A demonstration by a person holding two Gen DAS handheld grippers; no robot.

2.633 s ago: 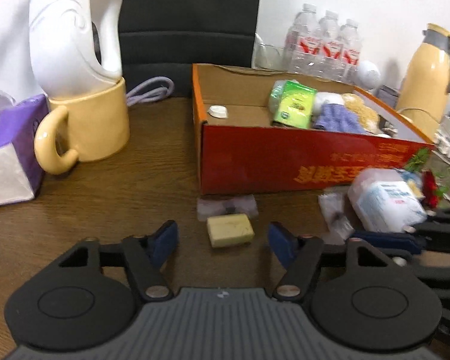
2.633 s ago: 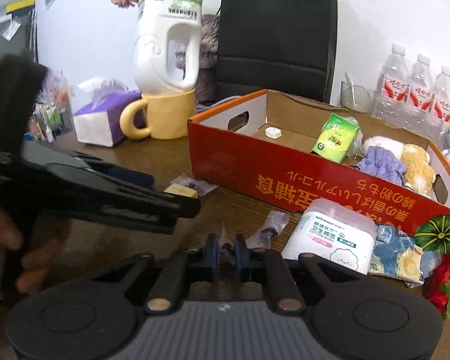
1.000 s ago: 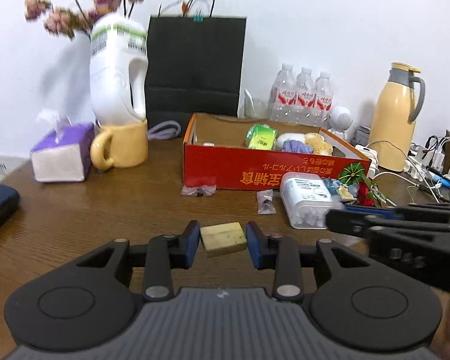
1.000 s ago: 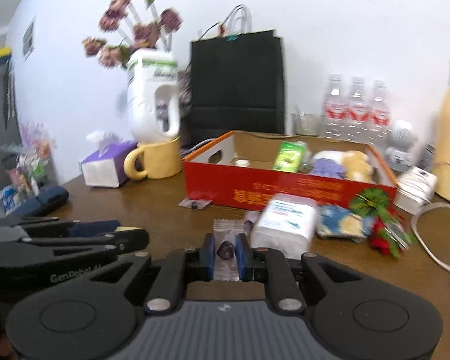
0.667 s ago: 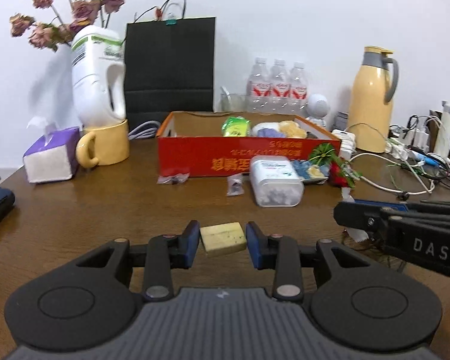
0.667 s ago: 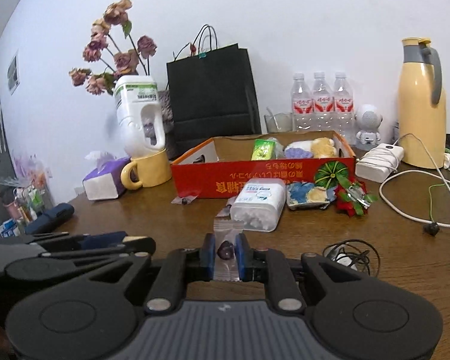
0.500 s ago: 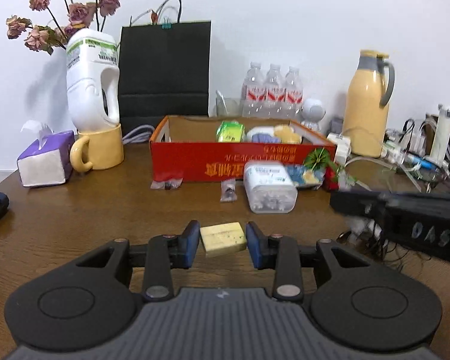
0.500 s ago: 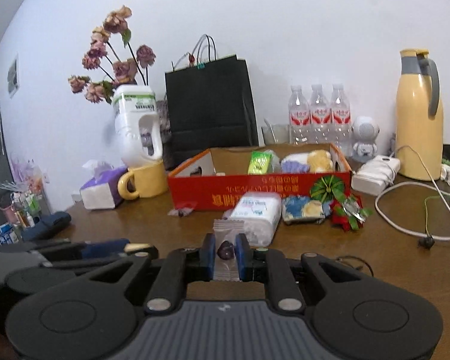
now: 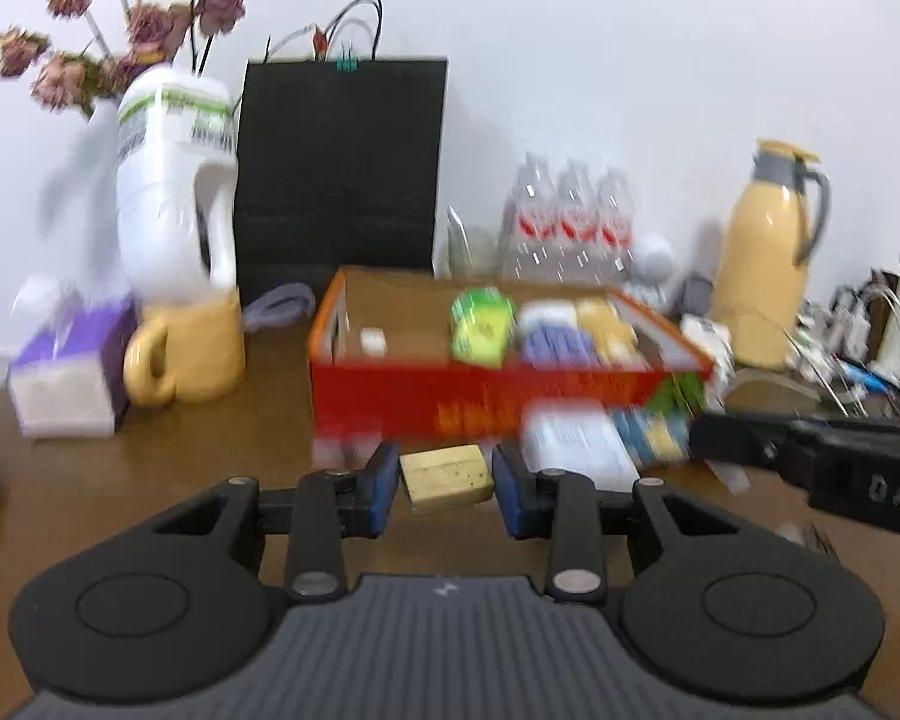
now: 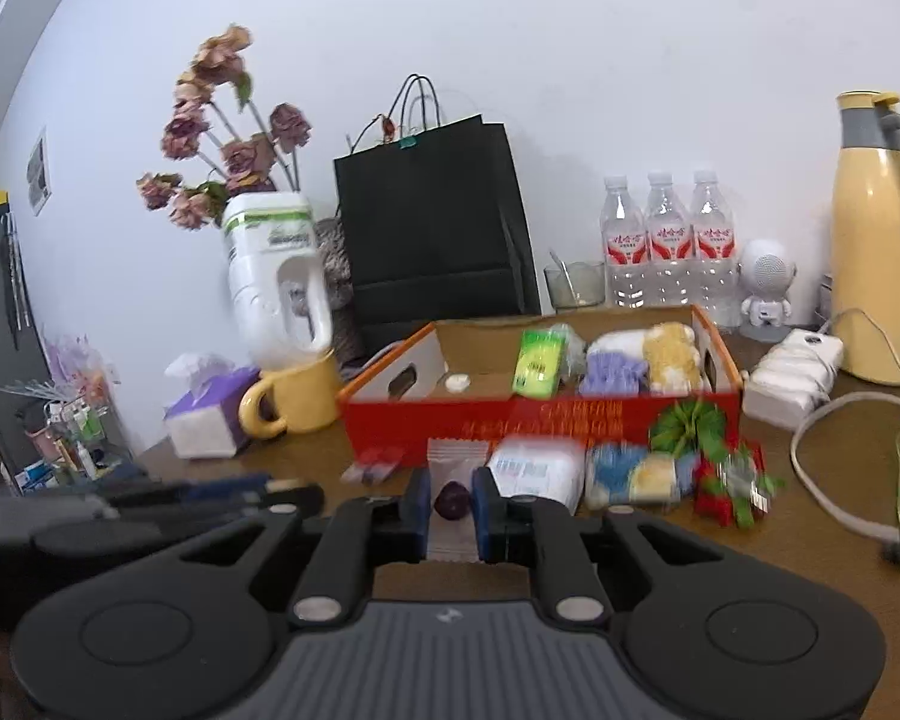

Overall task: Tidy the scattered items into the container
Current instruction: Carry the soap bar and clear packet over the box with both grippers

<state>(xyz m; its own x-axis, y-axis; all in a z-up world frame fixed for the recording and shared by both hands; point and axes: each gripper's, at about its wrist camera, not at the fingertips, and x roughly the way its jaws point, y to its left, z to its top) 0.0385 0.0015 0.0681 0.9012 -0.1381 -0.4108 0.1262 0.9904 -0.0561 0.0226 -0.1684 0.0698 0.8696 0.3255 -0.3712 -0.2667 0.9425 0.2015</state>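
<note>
Red box (image 10: pixel 534 420) at the back of your wooden bench (image 10: pixel 810 516), your left gripper (image 9: pixel 445 483) jaws pinching a yellow block (image 9: pixel 447 472) held above the bench, your right gripper (image 10: pixel 452 507) jaws pressed on a clear candy packet (image 10: pixel 453 498), white tub (image 10: pixel 537 471) just before the box.

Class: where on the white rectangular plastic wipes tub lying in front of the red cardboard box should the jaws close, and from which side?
Across the white rectangular plastic wipes tub's short width, from above: it lies flat, its long sides look parallel.
</note>
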